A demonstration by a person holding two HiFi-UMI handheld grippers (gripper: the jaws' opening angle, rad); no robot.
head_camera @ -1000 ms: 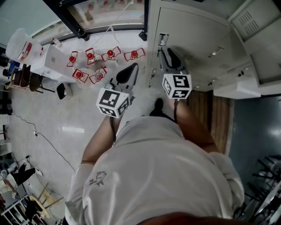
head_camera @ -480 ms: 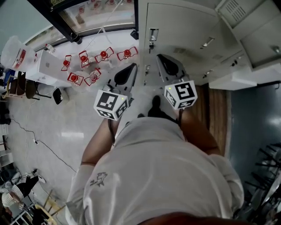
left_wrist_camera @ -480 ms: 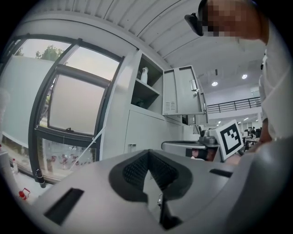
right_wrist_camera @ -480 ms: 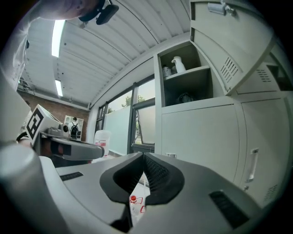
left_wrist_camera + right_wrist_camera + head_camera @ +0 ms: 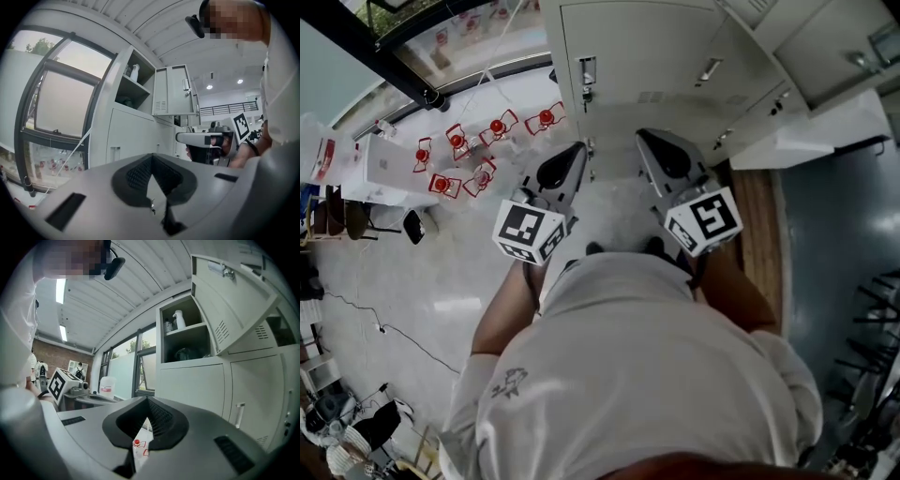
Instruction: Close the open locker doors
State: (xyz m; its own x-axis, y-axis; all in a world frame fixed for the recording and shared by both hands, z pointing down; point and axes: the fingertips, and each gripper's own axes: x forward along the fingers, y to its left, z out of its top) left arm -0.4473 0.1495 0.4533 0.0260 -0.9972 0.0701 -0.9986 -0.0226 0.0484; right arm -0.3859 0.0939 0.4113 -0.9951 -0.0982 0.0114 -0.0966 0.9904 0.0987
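Observation:
Grey lockers (image 5: 647, 56) stand in front of me. One upper locker door (image 5: 234, 296) is swung open, and the same door (image 5: 171, 91) shows in the left gripper view. Its open compartment (image 5: 185, 341) holds a white spray bottle (image 5: 178, 318) on a shelf. The lower locker doors (image 5: 197, 385) are closed. My left gripper (image 5: 575, 152) is shut and holds nothing. My right gripper (image 5: 651, 138) points level at the lockers; its jaws have just been closing and are shut with nothing between them. Neither gripper touches a door.
Another open door panel (image 5: 811, 131) juts out at the right in the head view. Red stools (image 5: 487, 141) and a white table (image 5: 380, 169) stand on the floor at the left by a window frame (image 5: 375, 47). A wooden floor strip (image 5: 764, 244) runs along the lockers.
The right gripper's jaws closed and it moved up and to the right. The left gripper shifted a little. The lockers now sit lower and closer in the head view.

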